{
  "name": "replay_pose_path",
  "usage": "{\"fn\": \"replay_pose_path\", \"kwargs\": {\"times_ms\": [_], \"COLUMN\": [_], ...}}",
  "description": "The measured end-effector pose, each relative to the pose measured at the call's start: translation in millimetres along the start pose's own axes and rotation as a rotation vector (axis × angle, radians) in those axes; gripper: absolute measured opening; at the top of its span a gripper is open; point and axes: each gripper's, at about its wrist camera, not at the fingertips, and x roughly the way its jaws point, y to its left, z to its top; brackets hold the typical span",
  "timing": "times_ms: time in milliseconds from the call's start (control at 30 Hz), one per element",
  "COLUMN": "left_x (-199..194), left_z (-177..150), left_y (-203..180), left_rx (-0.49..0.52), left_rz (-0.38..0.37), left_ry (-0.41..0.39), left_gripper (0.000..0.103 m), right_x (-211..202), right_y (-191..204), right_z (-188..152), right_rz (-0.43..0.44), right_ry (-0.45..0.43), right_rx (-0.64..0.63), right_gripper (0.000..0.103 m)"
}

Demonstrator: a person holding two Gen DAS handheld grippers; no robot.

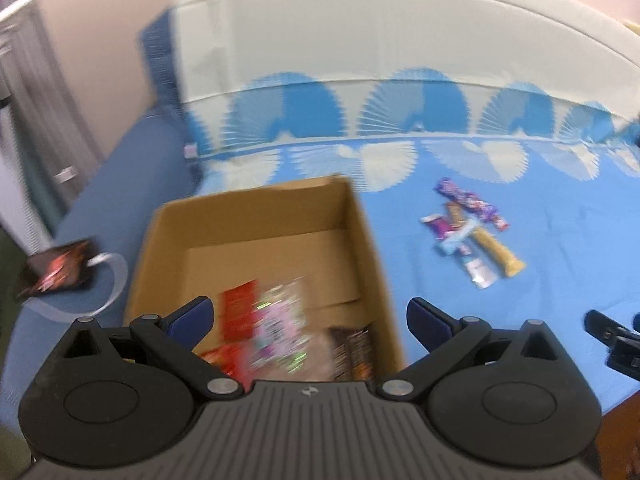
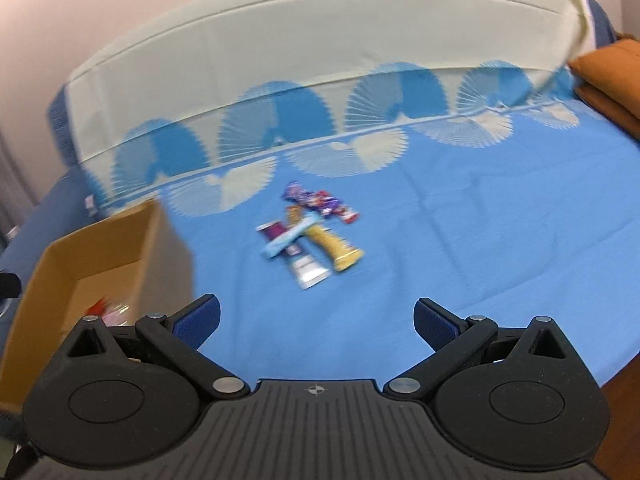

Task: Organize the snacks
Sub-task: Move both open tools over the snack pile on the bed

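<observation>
An open cardboard box [image 1: 360, 216] sits on the blue bedspread, holding red, pink and dark snack packets [image 1: 276, 328]. My left gripper [image 1: 310, 318] hovers open above the box's near end with nothing between its fingers. A small pile of snack bars [image 1: 470, 232] lies on the spread to the right of the box. In the right wrist view the same pile of snack bars [image 2: 314, 236] lies ahead of my right gripper [image 2: 316, 320], which is open, empty and above bare bedspread. The box [image 2: 100, 248] is at that view's left.
A white folded blanket [image 2: 300, 28] lines the far side of the bed. An orange cushion [image 2: 608, 76] sits at the far right. A dark packet [image 1: 56, 268] and a white ring lie left of the box. The right gripper's tip [image 1: 612, 340] shows at the left view's right edge.
</observation>
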Motion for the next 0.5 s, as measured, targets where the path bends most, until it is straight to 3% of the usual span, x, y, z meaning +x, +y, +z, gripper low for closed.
{"fn": "replay_pose_path", "kwargs": {"times_ms": [133,267,500], "left_x": [49.2,113.9,236.6], "left_z": [41.3,72.4,91.7], "left_y": [-45.4,-98.9,-150.2], "left_rx": [0.069,0.209,0.289], "left_rz": [-0.091,-0.155,-0.217], "left_ry": [0.048,0.090,0.227], "left_gripper": [0.103,0.103,0.103], "right_x": [41.7,92.9,182.3], "right_y": [-22.7,-37.1,-45.1], "right_z": [16.6,30.0,39.0], "right_rz": [-0.038,-0.062,-0.040], "right_ry": [-0.002,0.019,0.084], "right_rx": [-0.003,-0.052,-0.160], "right_gripper": [0.103,0.103,0.103]}}
